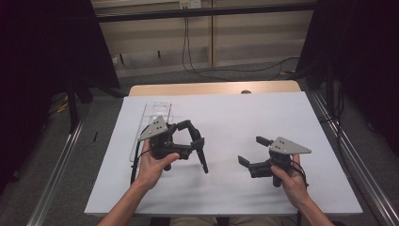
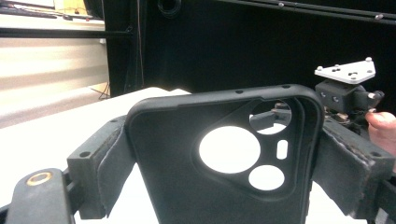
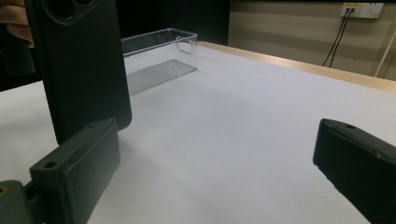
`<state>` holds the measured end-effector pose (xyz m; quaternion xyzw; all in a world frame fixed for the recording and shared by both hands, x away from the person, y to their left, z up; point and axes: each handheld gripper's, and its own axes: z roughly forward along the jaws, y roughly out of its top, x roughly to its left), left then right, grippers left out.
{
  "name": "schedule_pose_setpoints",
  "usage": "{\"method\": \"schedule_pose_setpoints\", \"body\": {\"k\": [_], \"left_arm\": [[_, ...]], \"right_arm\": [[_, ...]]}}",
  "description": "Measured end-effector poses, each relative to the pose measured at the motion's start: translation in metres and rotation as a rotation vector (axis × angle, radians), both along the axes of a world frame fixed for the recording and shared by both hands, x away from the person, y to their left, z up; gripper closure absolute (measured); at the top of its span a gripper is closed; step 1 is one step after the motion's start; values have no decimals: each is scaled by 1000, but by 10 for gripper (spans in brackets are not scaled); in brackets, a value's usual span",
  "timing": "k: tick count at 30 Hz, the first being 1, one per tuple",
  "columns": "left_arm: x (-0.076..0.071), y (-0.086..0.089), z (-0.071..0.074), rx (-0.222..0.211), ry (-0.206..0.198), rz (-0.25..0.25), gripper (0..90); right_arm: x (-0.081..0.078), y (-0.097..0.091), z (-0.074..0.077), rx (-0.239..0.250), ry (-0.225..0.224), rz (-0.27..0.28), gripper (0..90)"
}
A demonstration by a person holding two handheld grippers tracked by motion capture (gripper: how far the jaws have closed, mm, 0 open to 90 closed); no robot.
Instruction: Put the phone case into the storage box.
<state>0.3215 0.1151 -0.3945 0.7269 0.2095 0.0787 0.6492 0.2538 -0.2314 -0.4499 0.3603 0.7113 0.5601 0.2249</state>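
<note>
There is 1 black phone case [image 2: 224, 163], with 4 cutouts in its camera corner. There is 1 clear plastic tray [image 1: 151, 123], 1 white sheet [image 1: 263, 122] and 1 bench [image 1: 211, 88]. There are 2 grippers, left gripper [image 1: 196, 136] and right gripper [image 1: 254, 150], each with 2 jaws.

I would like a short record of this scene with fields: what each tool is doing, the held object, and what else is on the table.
left tool: shut on the black phone case, gripping its two side edges
phone case: upright, lifted off the table, camera cutouts at its top
right tool: open, holding nothing, jaws pointing toward the case
clear tray: on the white table cover, at the left behind the left hand
right hand: holds its tool low over the cover
</note>
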Motion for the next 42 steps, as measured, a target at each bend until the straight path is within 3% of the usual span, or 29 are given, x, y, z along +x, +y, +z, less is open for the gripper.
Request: {"method": "schedule_pose_setpoints", "body": {"k": [6, 11, 12, 13, 15, 16, 19, 21, 23, 25, 31, 33, 41, 42], "left_arm": [[0, 3, 2, 20, -9, 21, 131], [-1, 4, 2, 6, -6, 75, 131], [0, 6, 3, 29, -14, 61, 131], [-1, 5, 3, 13, -10, 90, 131], [0, 6, 4, -12, -6, 89, 130], [1, 9, 5, 12, -12, 99, 130], [2, 12, 4, -16, 12, 115, 129], [4, 15, 5, 10, 0, 126, 129], [4, 16, 5, -13, 5, 132, 129], [3, 16, 6, -3, 7, 141, 129], [4, 19, 8, 12, -4, 166, 129], [4, 21, 8, 27, -9, 170, 129], [5, 23, 13, 4, 3, 199, 129], [6, 25, 14, 10, -11, 199, 129]], "right_arm": [[-4, -11, 0, -3, 2, -58, 6], [-9, -20, -2, -28, -27, -126, 9], [-9, -22, -2, -20, -18, -138, 9], [-10, -24, -3, -19, -17, -145, 9], [-12, -28, -3, -27, -23, -169, 8], [-13, -30, -4, -28, -28, -174, 5], [-18, -36, -4, -34, -34, -193, 0], [-20, -40, -4, -46, -46, -200, 0], [-24, -43, -4, -42, -40, -210, 0], [-27, -47, -4, -44, -40, -224, 0], [-36, -61, -7, -50, -56, -312, 0], [-39, -65, -8, -44, -58, -320, 0], [-45, -74, -12, -5, -67, -346, 0], [-45, -75, -12, -6, -69, -340, 0]]}}
